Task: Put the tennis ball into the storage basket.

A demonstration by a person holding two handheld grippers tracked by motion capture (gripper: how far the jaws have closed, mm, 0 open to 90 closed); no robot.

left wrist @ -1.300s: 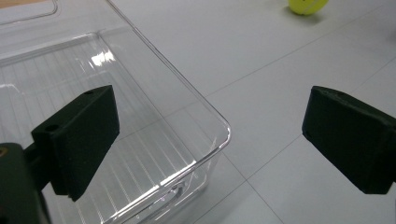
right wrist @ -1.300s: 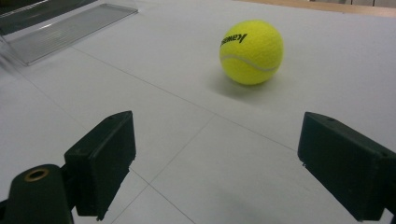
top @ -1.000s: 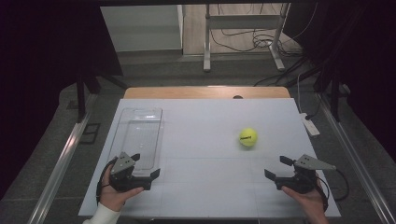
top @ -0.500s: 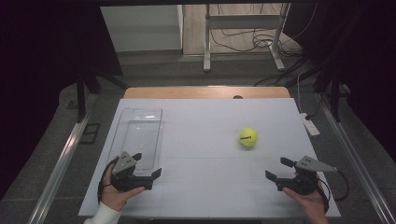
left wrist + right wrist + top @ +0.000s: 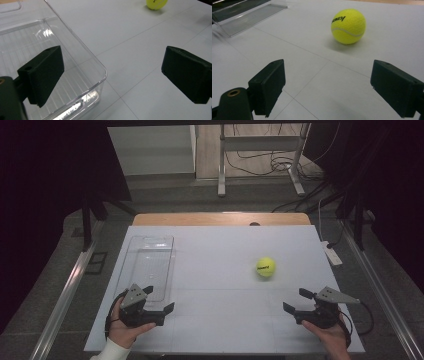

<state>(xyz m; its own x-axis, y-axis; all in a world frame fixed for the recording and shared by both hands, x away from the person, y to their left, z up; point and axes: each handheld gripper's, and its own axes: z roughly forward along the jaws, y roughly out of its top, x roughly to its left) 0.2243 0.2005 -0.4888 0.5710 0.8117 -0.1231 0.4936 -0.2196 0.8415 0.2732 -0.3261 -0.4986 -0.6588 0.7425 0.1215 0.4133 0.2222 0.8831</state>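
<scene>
A yellow felt tennis ball with black lettering (image 5: 265, 267) rests on the white table (image 5: 220, 255), and everything else is easiest placed from it. The ball sits alone on the bare surface, touching nothing. Well apart from it, toward the table's left side, lies a clear rectangular plastic tray with a ribbed floor (image 5: 149, 265), empty.

The right hand-held gripper (image 5: 302, 301) is held low over the table, nearer the person than the ball and a little to its right. Its two black jaws stand wide apart with nothing between them; in the right gripper view (image 5: 325, 90) they point toward the ball, which lies ahead of them and clear of both pads.

The left hand-held gripper (image 5: 159, 302) is far from the ball, on the other side of the table, at the near end of the clear tray. Its jaws are also spread wide and hold nothing. In the left gripper view (image 5: 112, 77) one jaw hangs over the tray's near corner, the other over bare table, and the ball (image 5: 156, 4) shows far off at the upper edge.
</scene>
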